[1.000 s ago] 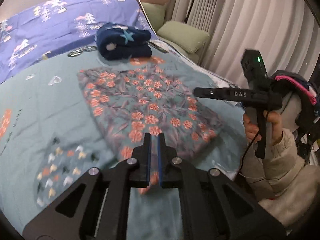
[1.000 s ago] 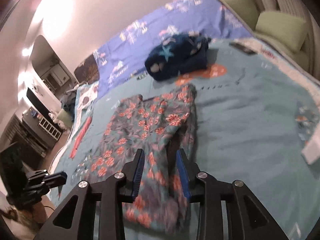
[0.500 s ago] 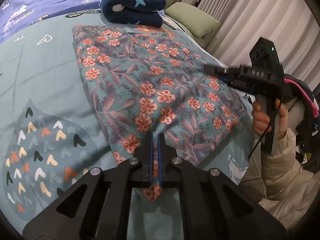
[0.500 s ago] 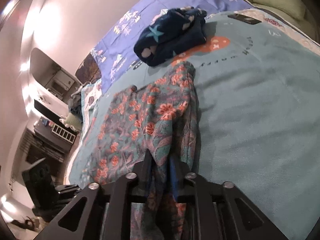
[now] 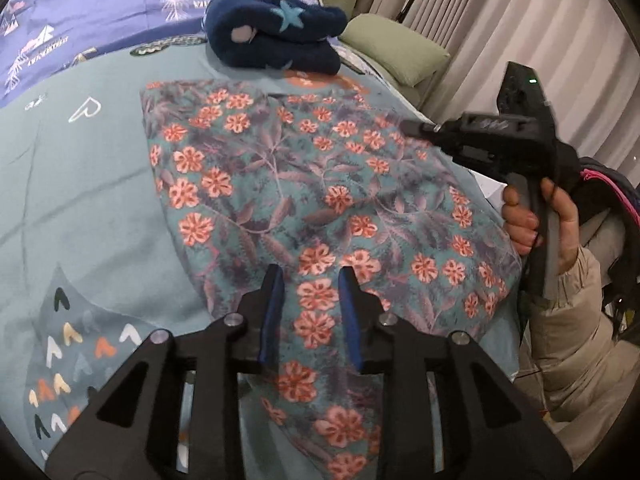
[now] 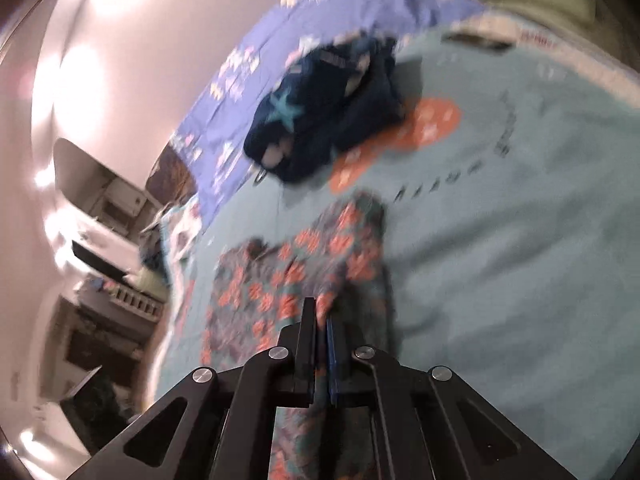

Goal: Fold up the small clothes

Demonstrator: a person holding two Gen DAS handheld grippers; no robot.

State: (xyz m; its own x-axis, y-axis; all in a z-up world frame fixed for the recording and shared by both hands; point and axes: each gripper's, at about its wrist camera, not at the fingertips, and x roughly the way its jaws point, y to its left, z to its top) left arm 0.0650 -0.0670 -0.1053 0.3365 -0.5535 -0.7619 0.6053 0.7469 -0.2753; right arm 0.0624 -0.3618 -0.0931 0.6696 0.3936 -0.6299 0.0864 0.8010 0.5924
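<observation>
Floral garment (image 5: 320, 184) lies spread on the bed (image 5: 80, 200) | left gripper (image 5: 310, 280) jaws just opening, cloth between but unpressed | right gripper (image 6: 320, 316) jaws just closed, pinching its edge, likely to carry a fold | folded navy fleece (image 5: 276, 40) set beyond.

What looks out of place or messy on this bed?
Little stands out. The floral garment hangs off the bed's near edge, unfolded, while the navy star-print bundle behind it is rolled. The right-wrist view is blurred.
</observation>
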